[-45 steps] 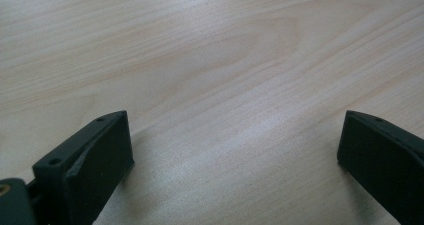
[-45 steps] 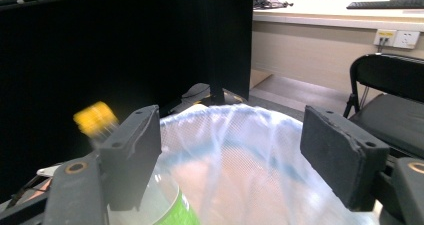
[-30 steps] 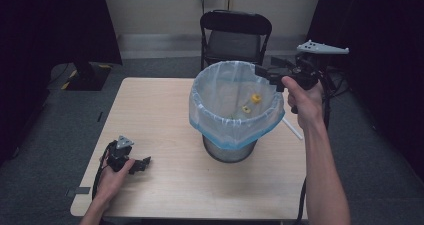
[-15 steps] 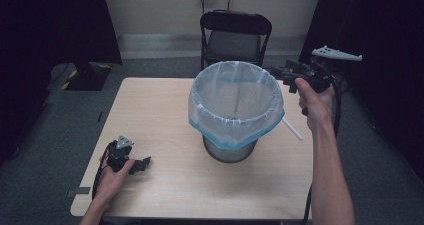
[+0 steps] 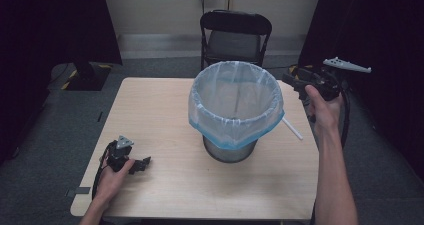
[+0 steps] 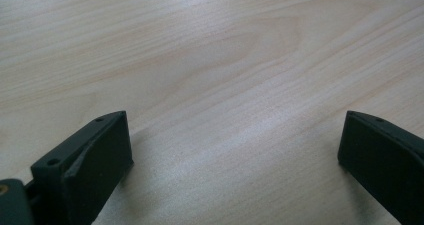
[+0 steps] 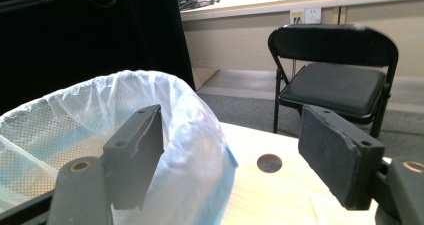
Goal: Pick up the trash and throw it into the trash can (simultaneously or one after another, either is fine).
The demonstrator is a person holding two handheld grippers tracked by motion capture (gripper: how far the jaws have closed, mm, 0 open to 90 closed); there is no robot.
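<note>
Both grippers stand with jaws apart, holding nothing. Since a second ago the right gripper point(image 5: 292, 80) has drawn back from over the lined bin point(image 5: 235, 110) to beside its rim, while the left gripper point(image 5: 142, 163) stays resting on the table point(image 5: 160, 110).

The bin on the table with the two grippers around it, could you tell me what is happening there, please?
A person sits at a wooden table with a gripper in each hand. The right gripper is held in the air beside the rim of a metal bin lined with a pale blue plastic bag, jaws open and empty. The left gripper rests on the tabletop at the near left corner, jaws open, holding nothing. A white stick lies on the table by the bin.
</note>
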